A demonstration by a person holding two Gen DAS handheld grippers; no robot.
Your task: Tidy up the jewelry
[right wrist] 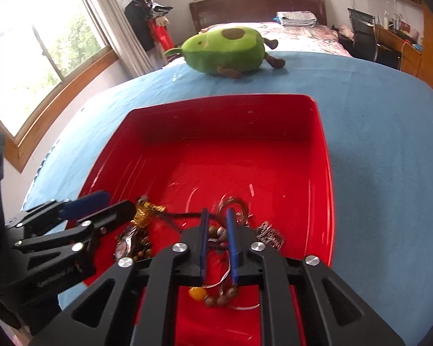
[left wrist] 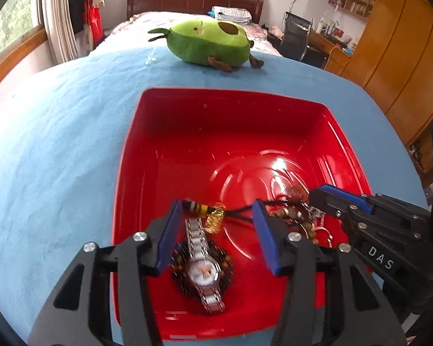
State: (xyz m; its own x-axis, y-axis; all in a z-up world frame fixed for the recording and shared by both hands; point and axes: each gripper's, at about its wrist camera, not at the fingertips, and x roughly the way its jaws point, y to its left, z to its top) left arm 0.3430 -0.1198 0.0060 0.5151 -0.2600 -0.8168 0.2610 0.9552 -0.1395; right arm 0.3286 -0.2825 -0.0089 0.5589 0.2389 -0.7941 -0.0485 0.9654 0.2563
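Red bin [left wrist: 187, 121]: L gripper [left wrist: 216, 210] jaws wide over watch [left wrist: 203, 269]; R gripper [right wrist: 217, 216] jaws near-closed, unclear grip.

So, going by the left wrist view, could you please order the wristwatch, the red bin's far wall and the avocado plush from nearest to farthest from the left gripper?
1. Wristwatch: lying in the bin, below the left gripper's open jaws.
2. Red bin's far wall: straight ahead.
3. Avocado plush: beyond the bin, on the blue cloth.

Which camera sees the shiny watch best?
The left wrist view: the watch lies face-up between the open left gripper fingers, band visible. The right wrist view shows only a blurry bit beside that gripper.
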